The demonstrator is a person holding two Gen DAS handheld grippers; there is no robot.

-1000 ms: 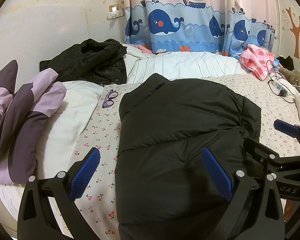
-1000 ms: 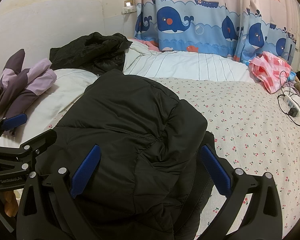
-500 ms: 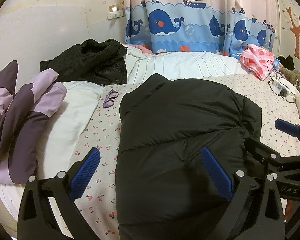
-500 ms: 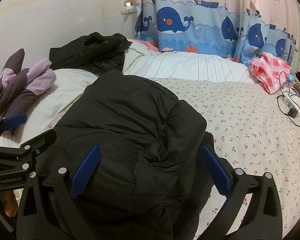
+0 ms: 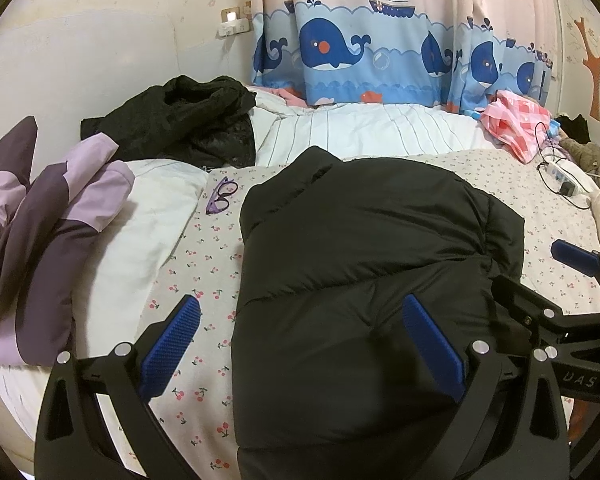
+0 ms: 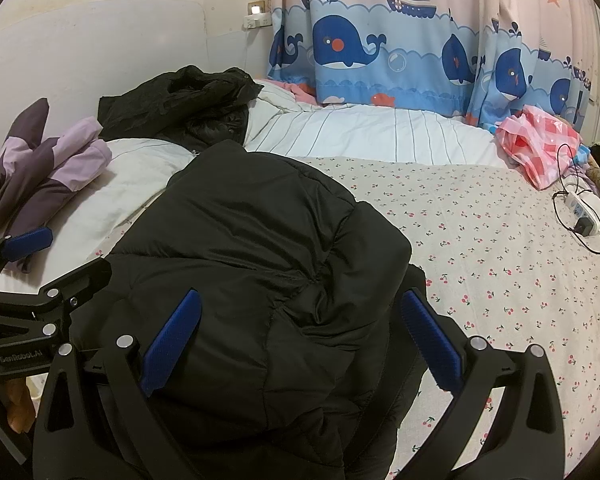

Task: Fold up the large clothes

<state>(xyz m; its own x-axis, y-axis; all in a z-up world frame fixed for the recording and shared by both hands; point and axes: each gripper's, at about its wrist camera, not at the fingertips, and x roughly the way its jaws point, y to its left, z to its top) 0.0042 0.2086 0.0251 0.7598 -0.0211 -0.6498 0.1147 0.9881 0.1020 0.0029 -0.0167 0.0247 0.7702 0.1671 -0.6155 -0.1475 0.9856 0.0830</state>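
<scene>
Both the left gripper point(image 5: 300, 344) and right gripper point(image 6: 300, 340) are gaping wide over the black puffer jacket point(image 5: 360, 260), apparently lying lengthwise away from them.

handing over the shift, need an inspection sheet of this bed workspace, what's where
surface: bed with a cherry-print sheet, a white striped quilt at its far side.
job's things: black puffer jacket lies on the sheet, partly folded.
clutter: purple jacket on the white pillow at left; crumpled black garment beyond it; purple glasses beside the puffer's collar; pink checked cloth far right.
grippers: left tool open, straddling the puffer's left edge, holding nothing; right tool open over the puffer's right part, holding nothing.
cables: white power strip with black cable on the bed's right edge.
surroundings: whale curtain, wall outlet.
</scene>
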